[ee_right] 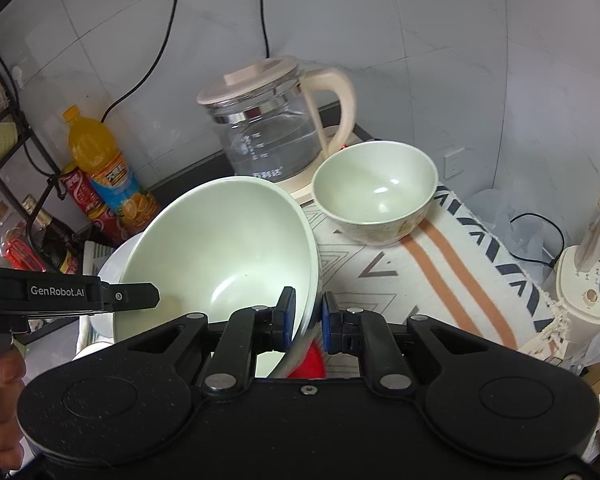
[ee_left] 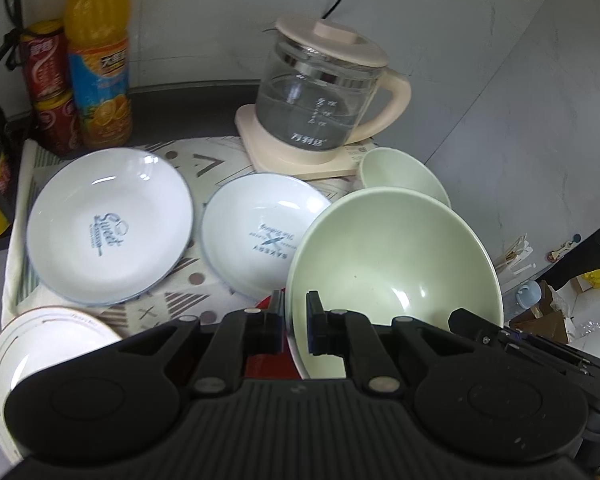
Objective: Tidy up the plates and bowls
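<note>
Over the patterned cloth's [ee_right: 440, 280] near edge, the left gripper [ee_left: 294, 320] and right gripper [ee_right: 306, 322] each pinch opposite rims of the large green bowl [ee_right: 220, 248], tilted and empty. Level it, then nest the empty small bowl [ee_right: 374, 196] by the kettle [ee_right: 268, 128], keeping both grips even.

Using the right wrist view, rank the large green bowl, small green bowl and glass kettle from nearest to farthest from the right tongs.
1. Large green bowl: its rim sits between the right tongs.
2. Small green bowl: ahead, slightly right, on the patterned cloth.
3. Glass kettle: behind both, by the wall.
</note>
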Tool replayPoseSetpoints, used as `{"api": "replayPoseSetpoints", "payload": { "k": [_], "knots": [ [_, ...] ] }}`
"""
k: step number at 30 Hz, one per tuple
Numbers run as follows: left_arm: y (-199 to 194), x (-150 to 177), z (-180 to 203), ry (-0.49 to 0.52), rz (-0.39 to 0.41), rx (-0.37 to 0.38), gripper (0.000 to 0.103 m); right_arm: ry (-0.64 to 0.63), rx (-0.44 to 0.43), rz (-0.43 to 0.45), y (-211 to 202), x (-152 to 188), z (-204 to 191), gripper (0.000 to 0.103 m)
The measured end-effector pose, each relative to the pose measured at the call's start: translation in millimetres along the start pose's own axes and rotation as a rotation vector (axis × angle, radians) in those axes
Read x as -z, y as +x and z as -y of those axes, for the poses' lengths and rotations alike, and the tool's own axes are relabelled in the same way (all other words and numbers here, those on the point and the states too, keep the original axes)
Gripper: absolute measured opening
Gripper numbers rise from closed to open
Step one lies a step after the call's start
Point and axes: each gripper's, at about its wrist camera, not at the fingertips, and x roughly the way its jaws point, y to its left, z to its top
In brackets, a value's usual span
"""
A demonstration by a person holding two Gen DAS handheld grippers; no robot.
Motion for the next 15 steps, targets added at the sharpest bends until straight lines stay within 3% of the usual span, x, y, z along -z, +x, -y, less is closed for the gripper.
{"api": "replayPoseSetpoints", "payload": {
  "k": [15],
  "knots": [
    [11,24,-24,-0.023,-0.085,-0.003,0.009,-0.022,0.013,-0.061,6,26,-27,0.014]
  ]
}}
